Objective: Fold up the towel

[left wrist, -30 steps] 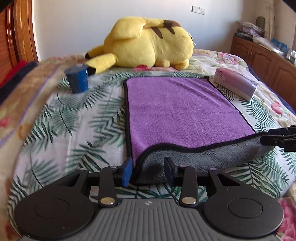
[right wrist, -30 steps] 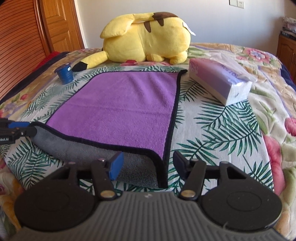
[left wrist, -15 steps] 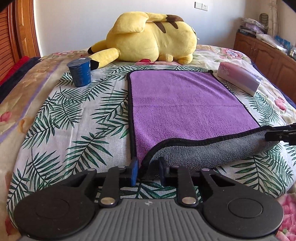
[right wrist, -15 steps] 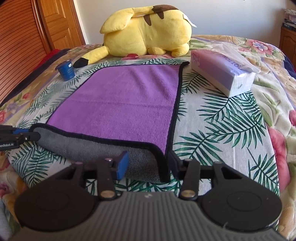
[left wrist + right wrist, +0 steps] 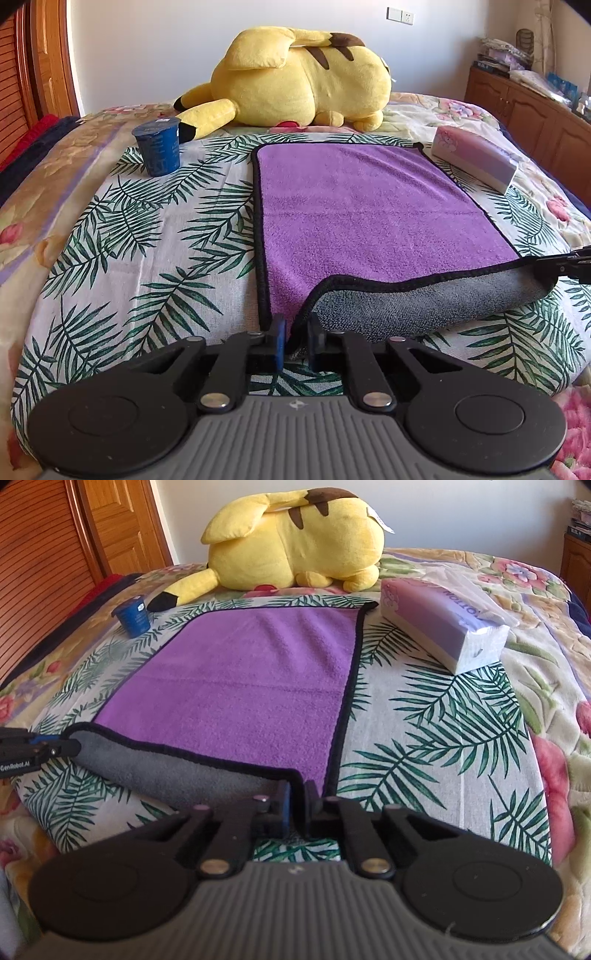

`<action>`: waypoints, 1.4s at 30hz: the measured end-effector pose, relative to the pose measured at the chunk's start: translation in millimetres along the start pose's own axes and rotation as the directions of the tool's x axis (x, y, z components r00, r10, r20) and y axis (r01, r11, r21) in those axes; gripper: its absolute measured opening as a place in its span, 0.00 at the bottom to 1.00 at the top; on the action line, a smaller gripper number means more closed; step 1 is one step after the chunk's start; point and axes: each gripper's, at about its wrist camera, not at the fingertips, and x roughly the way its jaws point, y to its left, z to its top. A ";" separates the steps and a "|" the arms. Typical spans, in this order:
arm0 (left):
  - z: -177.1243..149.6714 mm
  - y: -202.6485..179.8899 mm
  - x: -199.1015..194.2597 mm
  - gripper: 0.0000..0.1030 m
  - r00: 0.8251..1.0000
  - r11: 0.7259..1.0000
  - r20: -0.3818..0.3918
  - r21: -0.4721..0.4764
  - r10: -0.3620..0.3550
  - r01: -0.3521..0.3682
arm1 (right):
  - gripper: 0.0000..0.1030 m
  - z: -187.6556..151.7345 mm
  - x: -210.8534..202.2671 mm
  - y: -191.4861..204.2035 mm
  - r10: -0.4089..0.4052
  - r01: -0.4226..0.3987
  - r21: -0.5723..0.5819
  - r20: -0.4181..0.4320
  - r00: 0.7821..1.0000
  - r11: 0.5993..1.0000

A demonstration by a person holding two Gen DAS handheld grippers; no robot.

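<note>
A purple towel point(image 5: 369, 221) with black edging lies flat at the centre of a palm-leaf bedspread point(image 5: 155, 266), its near edge lifted and curled over to show the grey underside. The left gripper point(image 5: 295, 343) has its jaws clamped on the towel's near-left corner at 6 o'clock; the right gripper point(image 5: 297, 805) has its jaws pinched on the near-right corner. A yellow Pikachu plush point(image 5: 295, 77) sprawls at 12 o'clock beyond the towel. A blue cup point(image 5: 158, 147) stands at 10 o'clock, and a tissue pack point(image 5: 443, 624) rests at 2 o'clock, just beside the towel's far-right corner.
</note>
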 end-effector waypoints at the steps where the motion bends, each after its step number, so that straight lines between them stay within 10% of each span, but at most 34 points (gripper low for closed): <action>1: 0.5 -0.4 -0.5 0.00 1.000 1.000 0.003 0.001 -0.004 0.004 | 0.06 0.1 -0.3 0.2 0.002 -0.002 -0.003 0.002 1.000 1.000; 42: 28.0 -9.5 -33.1 0.00 0.981 0.999 0.191 0.023 -0.025 0.021 | 0.04 21.9 -23.4 -4.7 0.012 -0.008 -0.019 0.219 0.976 1.000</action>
